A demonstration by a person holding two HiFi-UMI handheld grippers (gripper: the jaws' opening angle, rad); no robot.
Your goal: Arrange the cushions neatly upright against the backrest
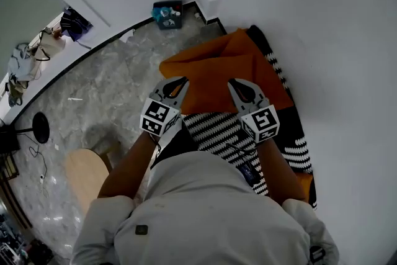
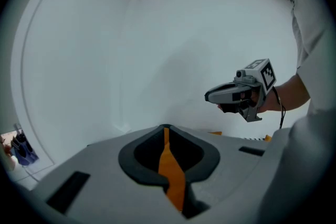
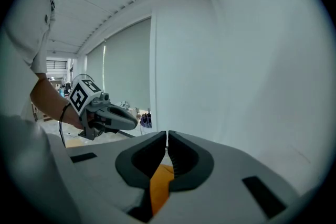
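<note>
left gripper (image 2: 166,129): fingers clenched together with nothing pinched; a sliver of orange shows through the slit under them.
right gripper (image 3: 166,135): clamped closed the same way and empty, with orange below its slit too; the two grippers sit side by side, near each other but apart.
orange cushion (image 1: 217,74): lies slumped on the seat just ahead of and under both tips, not upright; the orange fold behind it may be a second cushion, i cannot tell.
striped cushion (image 1: 217,130): black and white, lying flat on the near side, its far edge touching or tucked under the orange one.
handling: likely light, soft and floppy, so it should sag from a single pinch; woven fabric looks grippy, nothing fragile.
where to hold: probably the two top corners or the seam, one gripper each, taking a deep fold of cloth; the jaws must open first.
seat: dark, running along the white wall (image 1: 335,40); no backrest can be told apart from above.
floor (image 1: 105,90): grey marble, glossy.
room: a round wooden stool (image 1: 84,174) at the person's left, a blue box (image 1: 167,14) by the far skirting.
</note>
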